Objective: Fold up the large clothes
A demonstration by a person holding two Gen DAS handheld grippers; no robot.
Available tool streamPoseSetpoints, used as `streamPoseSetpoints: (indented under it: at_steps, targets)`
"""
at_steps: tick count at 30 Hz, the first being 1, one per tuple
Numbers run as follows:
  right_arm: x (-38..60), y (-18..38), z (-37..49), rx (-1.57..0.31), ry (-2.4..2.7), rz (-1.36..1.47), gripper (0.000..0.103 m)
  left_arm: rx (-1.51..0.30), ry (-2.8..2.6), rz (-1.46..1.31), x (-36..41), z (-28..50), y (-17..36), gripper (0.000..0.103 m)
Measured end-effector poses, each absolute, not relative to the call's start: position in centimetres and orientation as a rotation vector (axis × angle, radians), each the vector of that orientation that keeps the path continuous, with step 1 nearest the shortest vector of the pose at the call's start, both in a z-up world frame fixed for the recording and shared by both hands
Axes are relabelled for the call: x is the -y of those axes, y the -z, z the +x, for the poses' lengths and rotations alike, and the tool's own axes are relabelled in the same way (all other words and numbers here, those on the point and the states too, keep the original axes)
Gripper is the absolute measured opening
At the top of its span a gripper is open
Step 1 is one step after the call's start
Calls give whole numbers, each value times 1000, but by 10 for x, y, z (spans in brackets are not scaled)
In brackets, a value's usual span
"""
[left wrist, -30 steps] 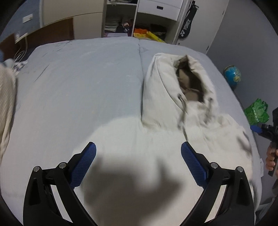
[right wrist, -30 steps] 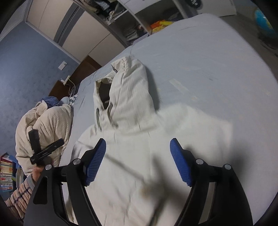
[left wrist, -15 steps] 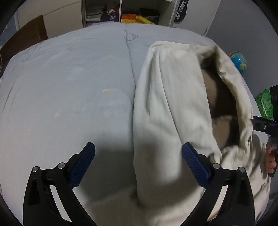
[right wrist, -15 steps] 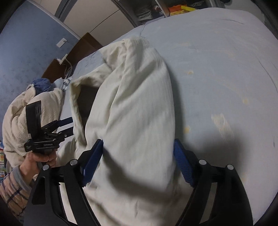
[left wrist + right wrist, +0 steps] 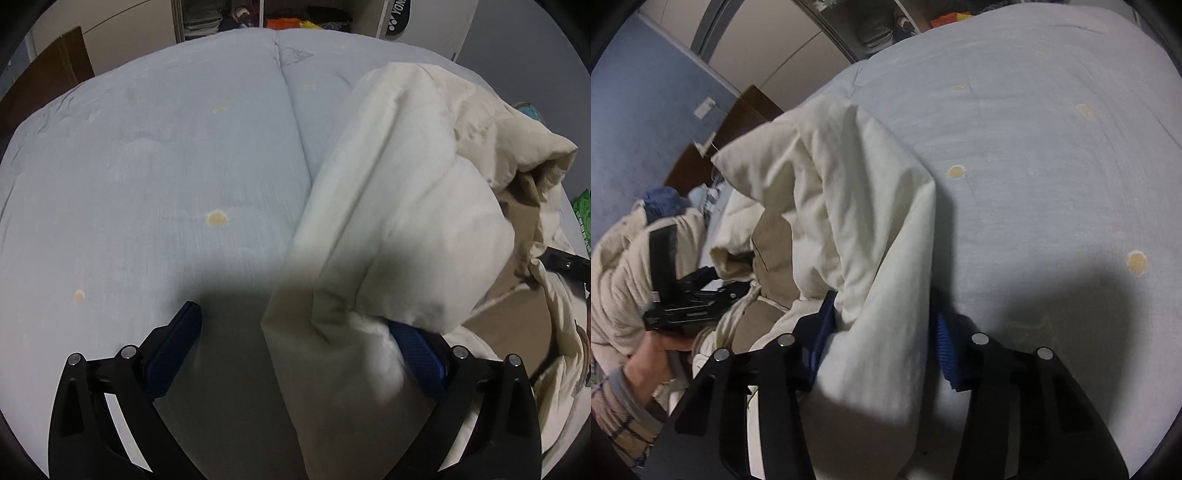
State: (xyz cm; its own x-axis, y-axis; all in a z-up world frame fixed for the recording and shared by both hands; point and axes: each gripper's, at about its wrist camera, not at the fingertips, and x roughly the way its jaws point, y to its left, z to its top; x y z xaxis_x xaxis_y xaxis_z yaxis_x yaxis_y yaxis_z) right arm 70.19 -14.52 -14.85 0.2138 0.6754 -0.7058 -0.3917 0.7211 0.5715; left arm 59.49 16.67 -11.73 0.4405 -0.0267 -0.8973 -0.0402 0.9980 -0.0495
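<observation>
A cream hoodie [image 5: 399, 206] lies on a light blue bed [image 5: 147, 184], its hood bunched up and raised. My left gripper [image 5: 299, 350] is open, with a fold of the hood lying between its blue pads and covering the right pad's tip. In the right wrist view the hoodie [image 5: 849, 221] fills the jaws of my right gripper [image 5: 882, 339], whose pads press in on the fabric from both sides. The left gripper [image 5: 690, 299] shows there at the left, in a hand.
A pile of cream clothes [image 5: 620, 266] lies at the bed's left edge. Wardrobe shelves [image 5: 280, 18] stand beyond the bed. A wooden headboard [image 5: 738, 122] and blue wall are at the left. A green bag [image 5: 581, 218] is on the floor at the right.
Both grippers moved forward and down from over the hoodie's body to its hood. The right gripper's jaws narrowed onto the hood fabric, which has bunched up.
</observation>
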Motion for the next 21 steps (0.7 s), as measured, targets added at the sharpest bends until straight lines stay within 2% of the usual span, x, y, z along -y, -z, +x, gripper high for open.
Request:
streamPoseSetpoints:
  at_steps: [2,3,5,9,10,11,13,14,15,17,21]
  targets:
    - [148,145,700,-1124,-768,309,46,-1104,-14,-87,-169,596,113,93]
    - [149,142,702,-1126,-784,329,50,-1077,11,-110,-170,596,107,84]
    - [152,141,708,-1140,-803,370,60,-1035,76,-141,-172,594,96,74]
    - [140,129,718,-1098,-780,287,60,-1019,81,-92,-165,601,96,69]
    - [136,128,719,-1095,-764,257,54,-1025,69,-83,-163,603,100,69]
    - [128,130,719,-1093,-738,207,35,-1030,54,-74,-161,604,101,66]
    - [118,132,717,-1095,-698,129,26,-1048,52,-31,-151,609,101,53]
    - [117,130,717,-1089,-686,118,21,-1066,71,-36,-144,616,100,34]
    - [118,128,717,-1088,-673,126,19,-1074,71,-29,-143,611,93,20]
    - [122,119,716,-1069,-657,150,14,-1049,74,-7,-143,600,81,14]
    - [138,88,702,-982,-675,180,13,-952,90,-91,-163,584,51,13]
